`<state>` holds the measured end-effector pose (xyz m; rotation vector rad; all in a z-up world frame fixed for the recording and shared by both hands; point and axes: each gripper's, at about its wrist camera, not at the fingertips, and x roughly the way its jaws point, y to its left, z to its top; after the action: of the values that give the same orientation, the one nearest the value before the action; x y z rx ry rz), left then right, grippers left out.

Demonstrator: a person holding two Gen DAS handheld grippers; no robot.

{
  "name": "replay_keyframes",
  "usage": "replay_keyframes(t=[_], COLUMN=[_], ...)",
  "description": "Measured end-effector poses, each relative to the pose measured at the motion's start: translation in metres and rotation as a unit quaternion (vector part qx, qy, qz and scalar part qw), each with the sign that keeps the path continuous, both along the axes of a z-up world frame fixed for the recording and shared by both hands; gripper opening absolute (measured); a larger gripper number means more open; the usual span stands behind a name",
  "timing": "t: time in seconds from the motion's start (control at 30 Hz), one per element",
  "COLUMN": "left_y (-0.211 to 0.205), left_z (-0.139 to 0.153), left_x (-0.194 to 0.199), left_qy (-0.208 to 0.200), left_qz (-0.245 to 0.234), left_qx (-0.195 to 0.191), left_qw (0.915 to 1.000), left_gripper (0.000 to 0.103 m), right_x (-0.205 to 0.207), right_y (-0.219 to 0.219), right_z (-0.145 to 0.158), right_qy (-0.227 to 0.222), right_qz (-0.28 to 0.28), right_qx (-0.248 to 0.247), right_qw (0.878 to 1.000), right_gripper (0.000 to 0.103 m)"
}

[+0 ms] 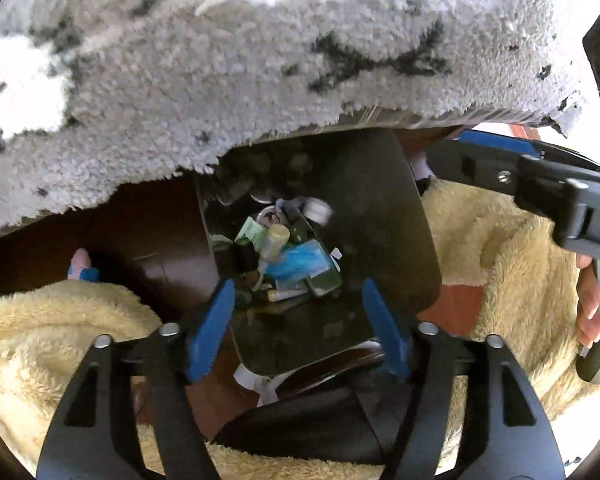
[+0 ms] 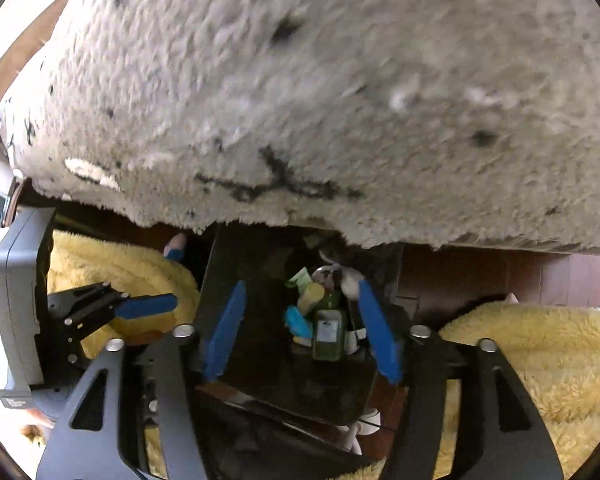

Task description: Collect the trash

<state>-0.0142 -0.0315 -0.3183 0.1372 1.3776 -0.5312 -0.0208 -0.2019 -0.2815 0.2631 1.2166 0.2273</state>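
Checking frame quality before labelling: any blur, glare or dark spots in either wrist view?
Left wrist: mostly sharp, rug blown out at far left, bin interior dark. Right wrist: rug smeared by blur, bin contents soft; fisheye bends both views' edges.

Grey shaggy rug (image 1: 220, 80), brown floor (image 1: 140, 232)
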Motion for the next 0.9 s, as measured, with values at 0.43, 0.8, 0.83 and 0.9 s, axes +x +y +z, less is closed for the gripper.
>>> replay_keyframes(t=[0.43,0.8,0.83,0.9], left_y=[0.018,0.027,0.028,0.028], left_z=[0.12,0.287,0.297,0.314], left_x=[0.005,0.001,0.0,-0.003], left_qy=[-0.173,-0.396,-0.409,-0.433], left_qz=[0.032,0.077,0.082,0.089], left_qx=[-0.018,-0.071,-0.075,-0.08], left_qw=[0.9843,0.9124,0.9058,0.8935], left_gripper=[0.089,0.093,0.093,0.094], right_x=[-0.013,-0.037,-0.039,-0.042], right_y=[-0.014,-0.029,-0.03,-0.031], right_z=[0.099,0.254,0.262,0.279], right_qy=[-0.14,-0.349,-0.36,-0.385], right_qz=[-0.037,-0.113,-0.118,-0.12], right_qx=[-0.116,-0.126,-0.125,-0.118], right_qw=[0.983,0.922,0.917,0.907], right_gripper=[0.099,0.099,0.099,0.099])
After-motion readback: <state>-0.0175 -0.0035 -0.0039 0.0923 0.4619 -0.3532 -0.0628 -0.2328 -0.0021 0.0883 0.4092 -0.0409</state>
